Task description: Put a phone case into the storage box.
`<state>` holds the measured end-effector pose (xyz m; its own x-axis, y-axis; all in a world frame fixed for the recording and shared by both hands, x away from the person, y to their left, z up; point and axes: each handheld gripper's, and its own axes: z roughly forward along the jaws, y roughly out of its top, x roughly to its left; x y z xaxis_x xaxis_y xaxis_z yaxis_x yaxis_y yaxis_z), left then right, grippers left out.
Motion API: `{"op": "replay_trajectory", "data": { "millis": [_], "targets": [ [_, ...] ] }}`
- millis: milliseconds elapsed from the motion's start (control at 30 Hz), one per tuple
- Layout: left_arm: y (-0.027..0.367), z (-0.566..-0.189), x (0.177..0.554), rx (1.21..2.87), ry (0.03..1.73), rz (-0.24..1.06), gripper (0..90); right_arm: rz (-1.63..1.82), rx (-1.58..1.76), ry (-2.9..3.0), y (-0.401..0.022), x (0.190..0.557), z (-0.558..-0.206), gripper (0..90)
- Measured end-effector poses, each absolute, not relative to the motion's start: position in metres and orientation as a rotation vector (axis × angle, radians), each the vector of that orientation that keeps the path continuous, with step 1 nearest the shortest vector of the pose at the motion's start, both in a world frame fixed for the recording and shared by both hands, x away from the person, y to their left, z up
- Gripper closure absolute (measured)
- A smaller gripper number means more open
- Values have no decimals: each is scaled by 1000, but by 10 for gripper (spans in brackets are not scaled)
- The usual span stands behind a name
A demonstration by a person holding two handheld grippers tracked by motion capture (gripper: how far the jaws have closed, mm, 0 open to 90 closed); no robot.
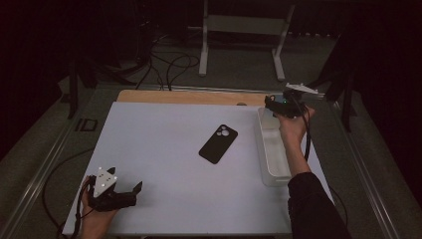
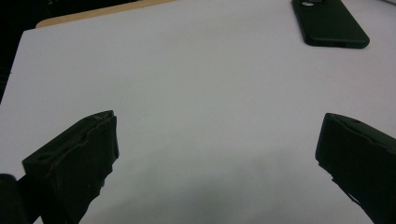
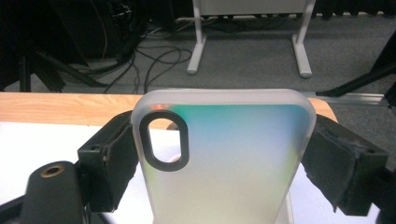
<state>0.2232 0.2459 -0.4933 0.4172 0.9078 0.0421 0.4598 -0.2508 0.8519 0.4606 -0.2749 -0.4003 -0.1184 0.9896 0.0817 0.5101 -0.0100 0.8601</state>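
No text, label, brand, number or sign can be read on anything in these views.

L tongs [image 1: 130, 191]: black body, two blunt black jaws w/ scuffed, chipped pad edges, grey three-cornered plate [image 1: 105, 180] on top w/ small white dots, black cable [image 1: 78, 219] trailing behind. R tongs [image 3: 219, 158]: black, worn padded jaws, brass-ringed screw hole [image 3: 52, 170] beside left jaw, grey plate above, black cable. Dark sleeve [image 1: 313, 206] behind R tongs.
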Motion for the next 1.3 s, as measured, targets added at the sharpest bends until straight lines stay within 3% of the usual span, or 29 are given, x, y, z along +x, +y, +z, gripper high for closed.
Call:
{"op": "replay_trajectory", "data": {
  "millis": [1133,1300],
  "targets": [
    [247,-494,222,1869,1171,707,0,909,1619,1734,-269,476,-437,164],
    [248,-494,222,1867,1174,706,0,899,1631,1757,-267,483,-439,129]
  ]
}}
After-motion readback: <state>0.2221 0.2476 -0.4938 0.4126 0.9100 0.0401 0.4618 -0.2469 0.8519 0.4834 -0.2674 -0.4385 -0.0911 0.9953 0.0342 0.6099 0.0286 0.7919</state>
